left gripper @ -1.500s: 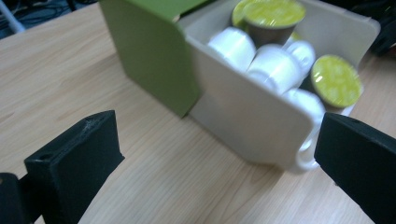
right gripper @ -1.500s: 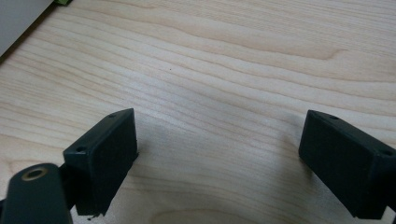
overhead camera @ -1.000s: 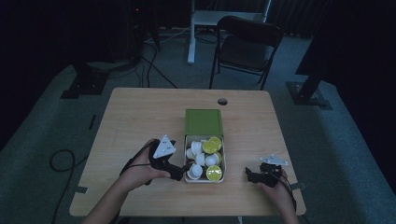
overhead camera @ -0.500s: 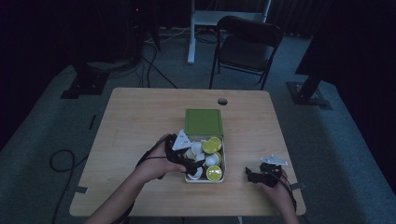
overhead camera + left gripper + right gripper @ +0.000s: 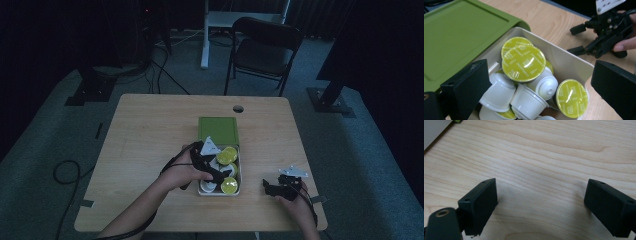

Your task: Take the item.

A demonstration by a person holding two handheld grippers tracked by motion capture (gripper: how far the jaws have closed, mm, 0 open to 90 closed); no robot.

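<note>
Now left hand-held gripper (image 5: pixel 536 95) wide apart over capsules (image 5: pixel 523 63) in white box (image 5: pixel 571 63); right hand-held gripper (image 5: pixel 541 207) wide (bare bench (image 5: pixel 549 150) beneath).

Each hand-held gripper (image 5: pixel 207 165) is matte black with two blocky jaws, a grey three-cornered plate (image 5: pixel 294 171) and a thin trailing black cable (image 5: pixel 167 167).

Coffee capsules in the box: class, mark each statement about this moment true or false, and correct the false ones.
1. The left gripper is open above the coffee capsules. True.
2. The capsule lids are red. False: they are yellow-green.
3. The right gripper grips a capsule. False: it is open over bare table.
4. The green lid covers part of the white box. True.
5. The folding chair lies toppled. False: it stands upright.
</note>
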